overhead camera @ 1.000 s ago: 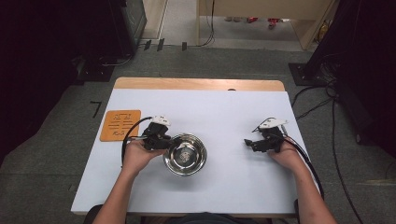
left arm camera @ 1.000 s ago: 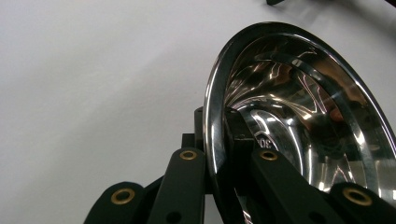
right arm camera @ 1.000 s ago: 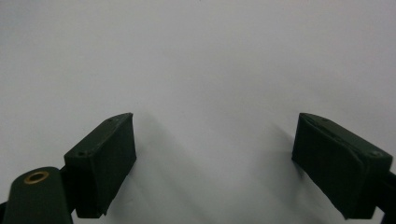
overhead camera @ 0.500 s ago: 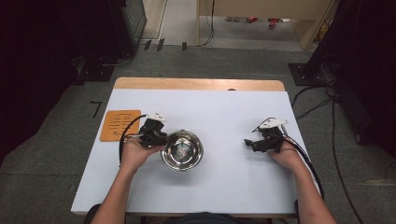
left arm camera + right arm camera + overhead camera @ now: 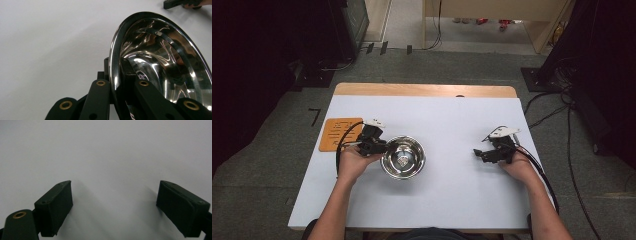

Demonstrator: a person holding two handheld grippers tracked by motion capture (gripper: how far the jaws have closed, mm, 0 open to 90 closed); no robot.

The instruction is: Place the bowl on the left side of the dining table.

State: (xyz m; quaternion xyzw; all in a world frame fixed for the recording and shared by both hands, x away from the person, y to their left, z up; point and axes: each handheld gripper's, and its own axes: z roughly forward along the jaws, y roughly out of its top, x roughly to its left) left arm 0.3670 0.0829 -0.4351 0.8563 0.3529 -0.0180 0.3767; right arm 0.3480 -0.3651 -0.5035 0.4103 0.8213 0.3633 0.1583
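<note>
- The white table (image 5: 452, 125) spans the middle of the high view, with a bare wooden strip (image 5: 422, 90) along its far edge.
- A stainless steel bowl (image 5: 403, 157) sits upright on the table, left of centre and toward the person's side; in the left gripper view its polished inside and rim (image 5: 160, 62) loom close.
- An orange mat (image 5: 333, 134) lies flat near the table's left edge, just beyond the left hand and apart from the bowl.
- The left gripper (image 5: 379, 146) rests at the bowl's left side with its jaws pinching the rim: one jaw lies outside the wall, the other inside, pressed tight on the thin metal.
- The right gripper (image 5: 478, 153) rests well apart from the bowl, near the table's right edge, pointing toward the centre. In the right gripper view (image 5: 113, 207) its two black jaws stand spread wide over bare tabletop, with nothing between them.
</note>
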